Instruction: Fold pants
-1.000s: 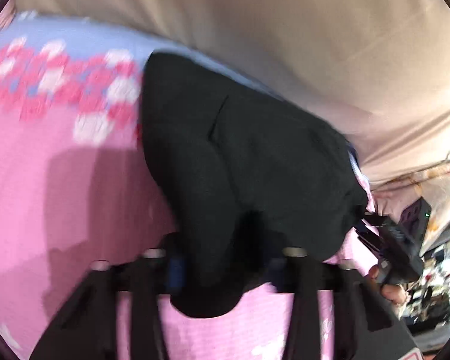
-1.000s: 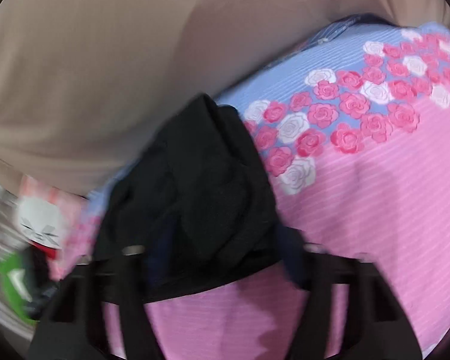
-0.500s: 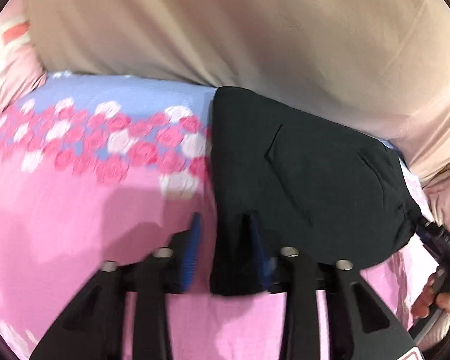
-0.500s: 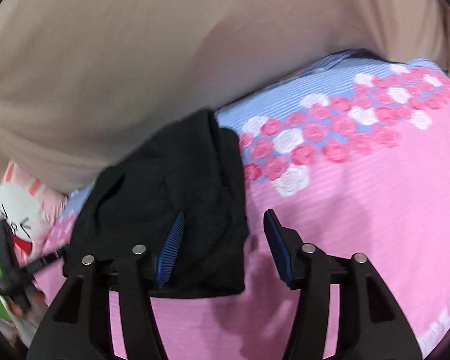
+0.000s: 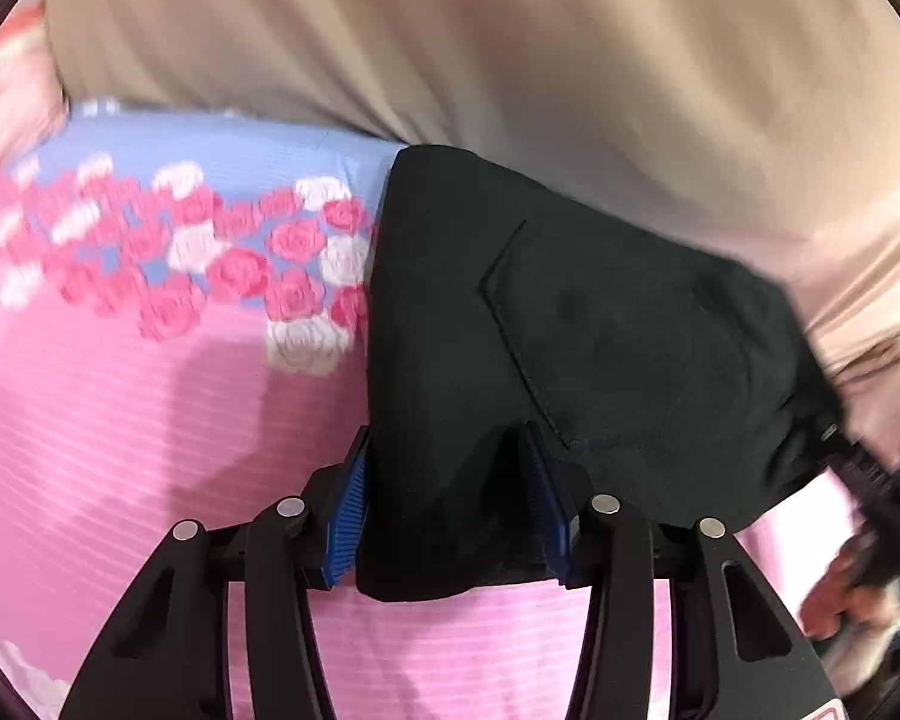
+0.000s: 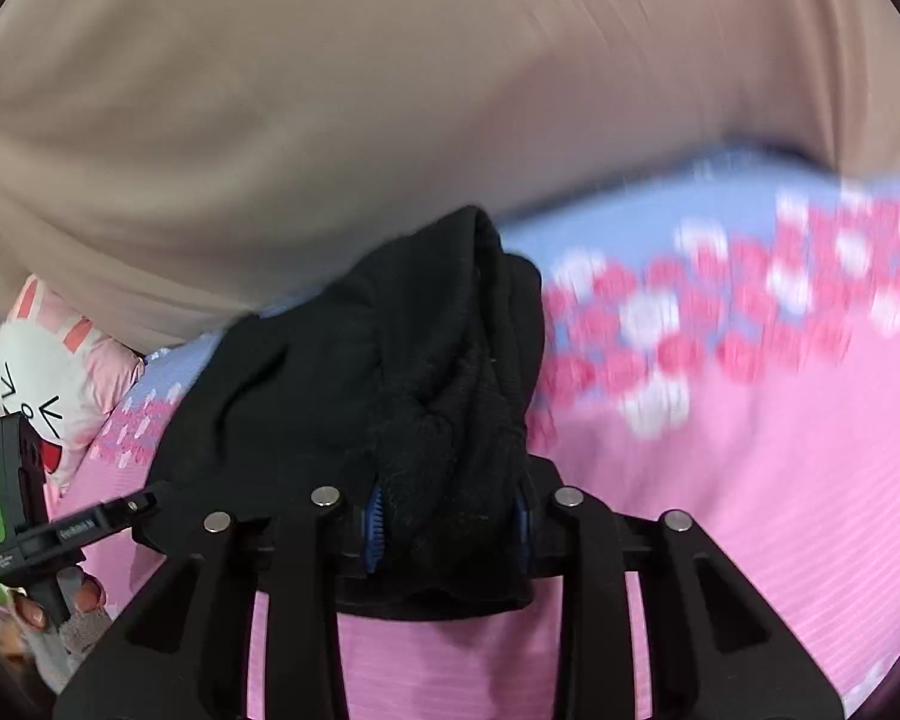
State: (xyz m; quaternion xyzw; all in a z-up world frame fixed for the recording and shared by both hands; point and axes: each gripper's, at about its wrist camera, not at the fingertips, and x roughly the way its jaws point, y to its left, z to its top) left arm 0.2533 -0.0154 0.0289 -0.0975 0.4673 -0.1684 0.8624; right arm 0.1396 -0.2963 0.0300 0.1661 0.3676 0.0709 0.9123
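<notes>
The black pants [image 5: 582, 348] lie folded in a thick bundle on the pink bedsheet [image 5: 120, 420], a back pocket facing up. My left gripper [image 5: 444, 498] straddles the near left edge of the bundle, blue pads on either side of the cloth, jaws closed in on it. In the right wrist view the pants [image 6: 354, 384] bunch up between the blue pads of my right gripper [image 6: 447, 525], which is shut on the near right edge. The other gripper shows at the far side of each view.
The sheet has a band of pink and white roses [image 5: 222, 258] on blue at the far side. A beige curtain [image 5: 510, 48] hangs behind the bed. A rabbit pillow [image 6: 42, 372] lies at the left in the right wrist view.
Half a second ago both grippers stood open around the edge of the pants. Now both have closed onto the cloth, the right one bunching it between its pads.
</notes>
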